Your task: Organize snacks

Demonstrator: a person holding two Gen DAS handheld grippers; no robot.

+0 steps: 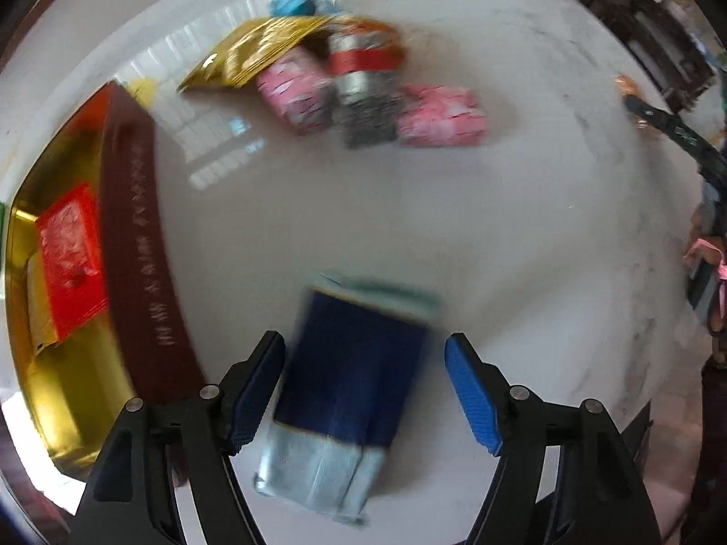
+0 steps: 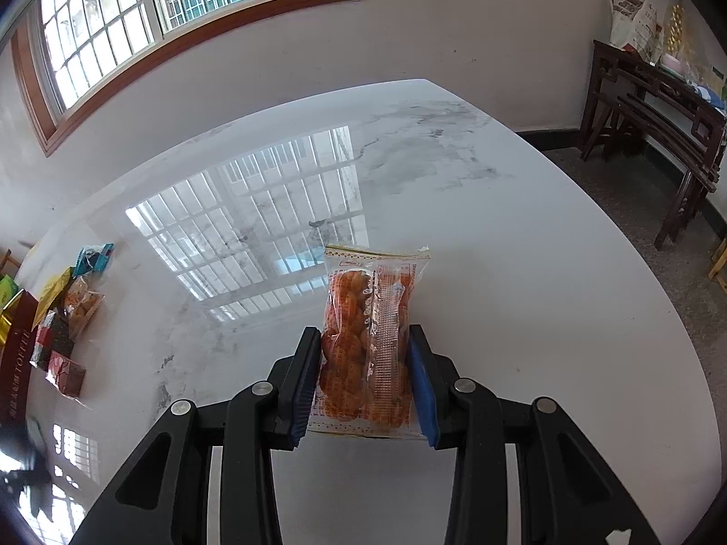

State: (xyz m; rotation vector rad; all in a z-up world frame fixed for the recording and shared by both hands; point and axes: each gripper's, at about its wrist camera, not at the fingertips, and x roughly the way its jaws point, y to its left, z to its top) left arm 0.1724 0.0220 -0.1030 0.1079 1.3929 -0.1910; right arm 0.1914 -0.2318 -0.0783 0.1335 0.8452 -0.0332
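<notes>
In the blurred left wrist view, a dark blue packet with pale blue ends (image 1: 354, 381) lies flat on the white marble table (image 1: 522, 227). My left gripper (image 1: 363, 345) points down over it and stands open. The packet lies between the jaws, and the right pad (image 1: 472, 390) is clear of it. A brown box with a gold inside (image 1: 131, 245) sits at the left and holds a red packet (image 1: 70, 254). My right gripper (image 2: 363, 331) is shut on a clear packet of orange fried snacks (image 2: 368, 340), held above the table (image 2: 522, 272).
A heap of snacks lies at the table's far side: a gold packet (image 1: 254, 52), two pink packets (image 1: 295, 91), a silver and red one (image 1: 363, 86). The same heap (image 2: 68, 318) and box (image 2: 16, 363) show left in the right wrist view. A dark wooden side table (image 2: 659, 104) stands by the wall.
</notes>
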